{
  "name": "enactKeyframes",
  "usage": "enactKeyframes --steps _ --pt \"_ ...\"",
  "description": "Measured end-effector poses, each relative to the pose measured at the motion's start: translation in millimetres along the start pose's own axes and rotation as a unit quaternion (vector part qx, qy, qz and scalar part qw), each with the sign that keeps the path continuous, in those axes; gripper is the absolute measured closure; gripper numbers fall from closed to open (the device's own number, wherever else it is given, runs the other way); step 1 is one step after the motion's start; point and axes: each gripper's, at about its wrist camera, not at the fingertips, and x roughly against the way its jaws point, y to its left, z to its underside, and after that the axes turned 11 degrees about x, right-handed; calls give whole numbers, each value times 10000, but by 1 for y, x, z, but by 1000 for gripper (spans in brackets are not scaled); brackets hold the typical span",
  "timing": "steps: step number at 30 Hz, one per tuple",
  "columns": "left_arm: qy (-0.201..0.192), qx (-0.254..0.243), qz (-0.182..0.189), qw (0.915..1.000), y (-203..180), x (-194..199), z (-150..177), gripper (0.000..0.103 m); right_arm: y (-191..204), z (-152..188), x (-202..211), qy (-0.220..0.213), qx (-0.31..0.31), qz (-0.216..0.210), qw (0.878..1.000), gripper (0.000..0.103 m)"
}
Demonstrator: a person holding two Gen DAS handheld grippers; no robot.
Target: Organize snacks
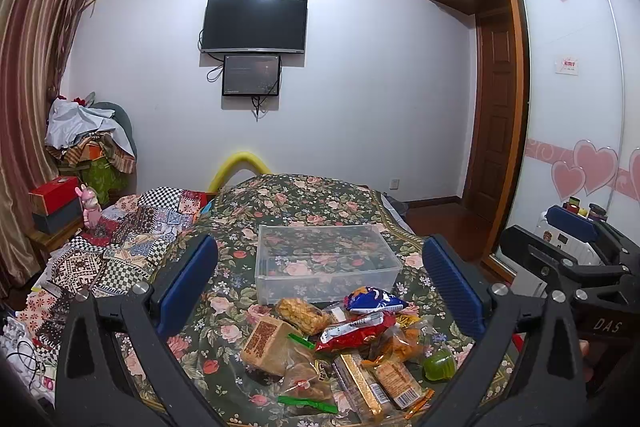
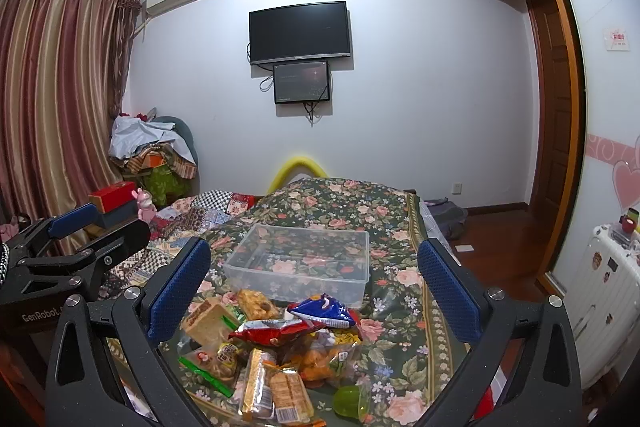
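A pile of wrapped snacks (image 1: 344, 351) lies on a floral bedspread (image 1: 304, 203); it also shows in the right wrist view (image 2: 280, 351). It includes a blue packet (image 1: 374, 299), a red packet (image 1: 352, 331) and a green jelly cup (image 1: 440, 365). Just behind the pile stands an empty clear plastic box (image 1: 326, 265), also in the right wrist view (image 2: 300, 263). My left gripper (image 1: 320, 287) is open and empty, held above the pile. My right gripper (image 2: 316, 287) is open and empty, also above the pile. Each gripper shows at the edge of the other's view.
A patchwork quilt (image 1: 132, 235) covers the bed's left side. A red box (image 1: 54, 191) and a pink toy (image 1: 90, 205) stand on a nightstand at left. A white suitcase (image 2: 608, 291) and a wardrobe stand at right. A TV (image 1: 254, 25) hangs on the far wall.
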Motion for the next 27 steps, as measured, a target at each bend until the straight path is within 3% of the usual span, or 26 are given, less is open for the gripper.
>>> enactKeyframes --steps 27 --pt "-4 -29 -3 10000 0 -1 1 0 -8 4 -6 71 -134 27 9999 0"
